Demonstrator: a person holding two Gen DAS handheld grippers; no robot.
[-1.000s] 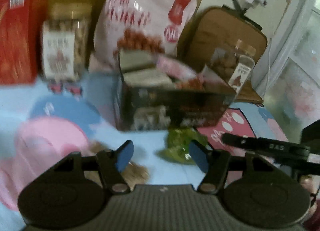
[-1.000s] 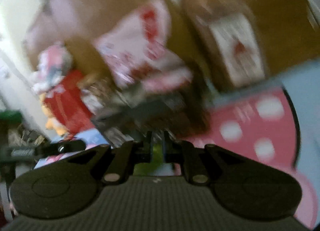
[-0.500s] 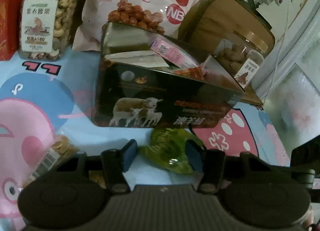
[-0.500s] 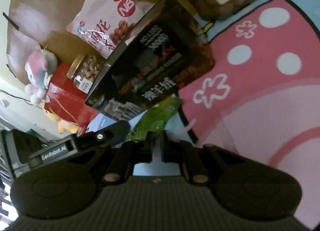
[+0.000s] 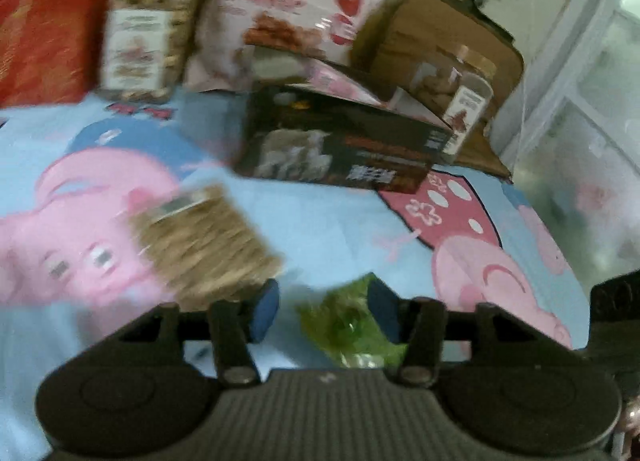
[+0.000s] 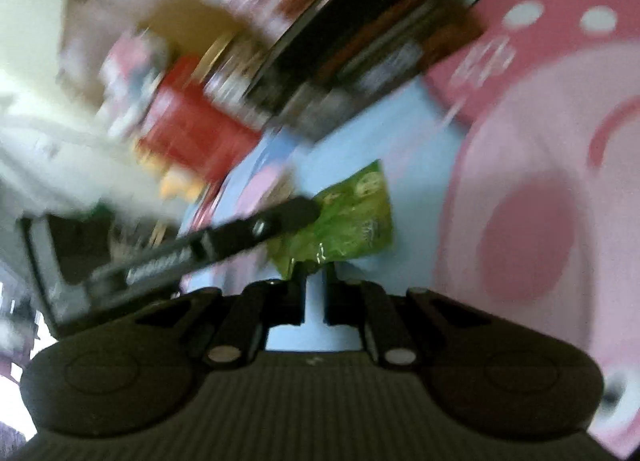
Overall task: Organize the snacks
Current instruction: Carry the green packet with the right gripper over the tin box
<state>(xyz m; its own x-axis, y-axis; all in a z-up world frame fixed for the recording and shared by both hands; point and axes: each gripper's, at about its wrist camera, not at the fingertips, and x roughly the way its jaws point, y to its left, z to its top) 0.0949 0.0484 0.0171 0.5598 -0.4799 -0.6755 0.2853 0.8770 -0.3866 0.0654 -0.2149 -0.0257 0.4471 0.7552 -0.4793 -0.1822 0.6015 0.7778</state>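
Cartoon pigs in pink cover the pale blue cloth [image 5: 328, 221] that carries the snacks, with a cardboard backdrop and a white wall behind. Both views are smeared by motion blur.

The left gripper [image 5: 322, 313] points down at the cloth, its jaws partly apart. A green snack packet [image 5: 346, 325] lies between them, close against the right-hand blue pad; whether either pad presses it cannot be told. Just ahead of the left jaw lies a clear pack of tan crackers [image 5: 208, 245]. Farther ahead of the jaws stands an open dark box [image 5: 340, 149] with snack packets inside. Behind it leans a pink snack bag [image 5: 296, 9], with a nut jar [image 5: 148, 29] and a red box [image 5: 40, 33] to the left and a second jar [image 5: 460, 101] to the right.

The right gripper [image 6: 314, 297] is tilted down and rolled, so its view slants. Its jaws are nearly together, and the packet's lower edge [image 6: 344, 217] reaches their tips, apparently pinched there. The left gripper's finger crosses over the packet from the left.
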